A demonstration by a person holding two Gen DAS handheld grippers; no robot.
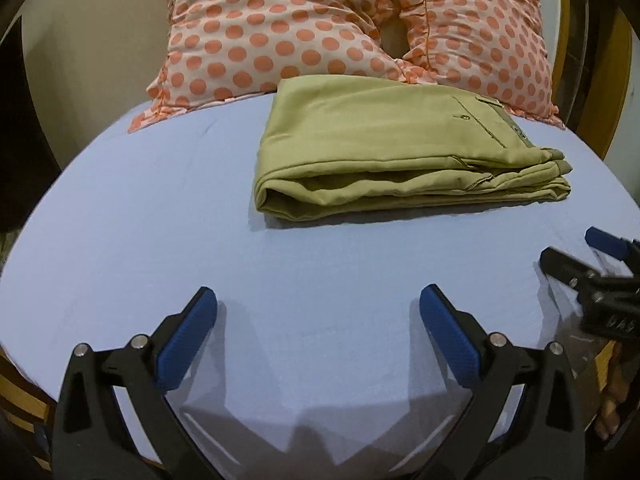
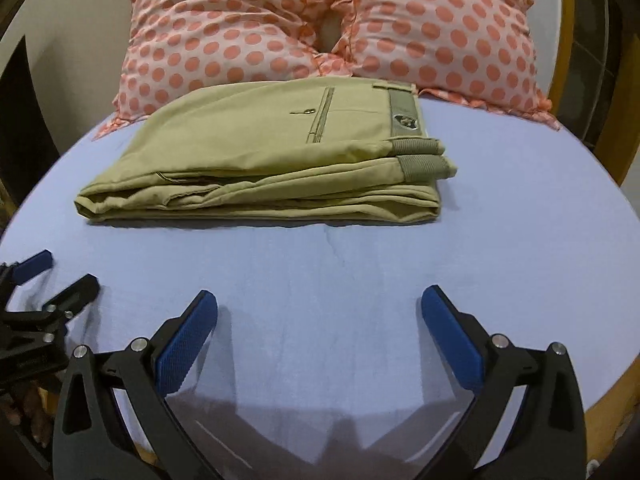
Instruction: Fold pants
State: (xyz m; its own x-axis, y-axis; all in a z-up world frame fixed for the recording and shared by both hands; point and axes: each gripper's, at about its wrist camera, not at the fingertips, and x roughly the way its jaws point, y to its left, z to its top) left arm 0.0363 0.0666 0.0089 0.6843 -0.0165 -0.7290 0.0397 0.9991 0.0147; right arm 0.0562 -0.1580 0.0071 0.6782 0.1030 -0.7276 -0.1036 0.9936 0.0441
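Pants (image 1: 384,140) of smooth khaki cloth lay folded in a thick rectangle on the bed (image 1: 160,240), well beyond both grippers' wide-open, empty jaws.

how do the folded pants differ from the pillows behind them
The khaki pants are plain olive-tan; the polka-dot pillows are pale pink with coral dots. The pants lie flat, folded in layers; the pillows are puffy and lean upright. The pants have a pocket and waistband; the pillows have ruffled edges. Both rest on the blue sheet.

Khaki pants (image 1: 384,140) — folded into flat stack, waistband rightward — lying on blue sheet.
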